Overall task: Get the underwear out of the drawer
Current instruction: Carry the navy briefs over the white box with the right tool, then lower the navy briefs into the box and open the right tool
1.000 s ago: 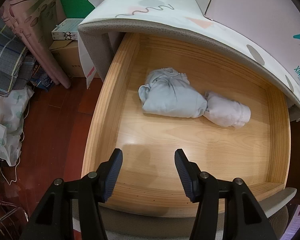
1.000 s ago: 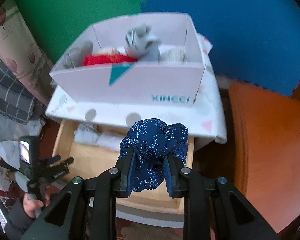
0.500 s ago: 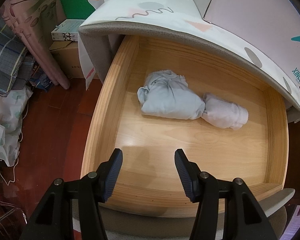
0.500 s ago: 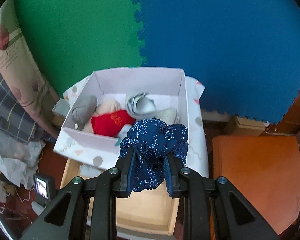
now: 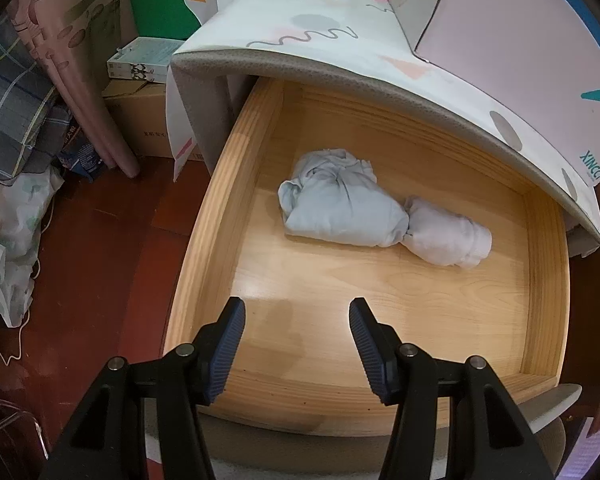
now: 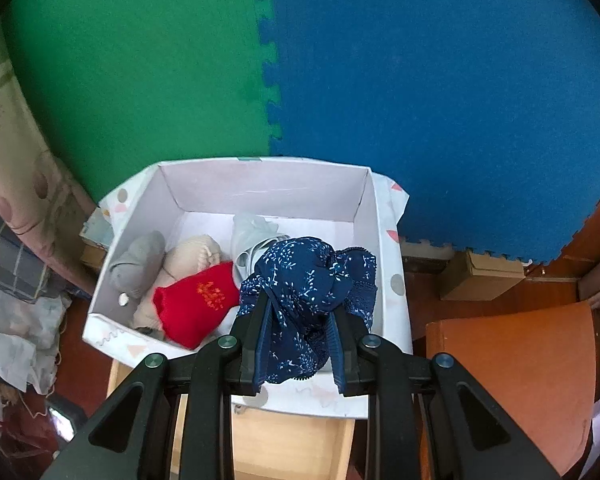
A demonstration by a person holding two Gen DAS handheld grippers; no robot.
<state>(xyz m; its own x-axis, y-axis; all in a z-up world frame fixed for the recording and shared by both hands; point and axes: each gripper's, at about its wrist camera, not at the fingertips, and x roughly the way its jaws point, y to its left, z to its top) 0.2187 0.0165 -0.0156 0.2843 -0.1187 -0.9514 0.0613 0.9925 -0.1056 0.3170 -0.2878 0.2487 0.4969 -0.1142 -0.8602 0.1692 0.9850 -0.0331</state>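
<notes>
You're gripping the navy underwear (image 6: 306, 276) tight in the right tongs (image 6: 300, 344), and it's hanging over the front of the white box (image 6: 364, 216) on the cabinet, so carry it past the front wall before letting go or it'll snag the rim. Left tongs (image 5: 296, 344) are hanging open and empty over the drawer (image 5: 216, 216), where a blue bundle (image 5: 340, 208) and a white bundle (image 5: 448, 236) are waiting.

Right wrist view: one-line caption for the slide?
Right gripper shut on navy floral underwear, held above the white box of rolled garments.
</notes>
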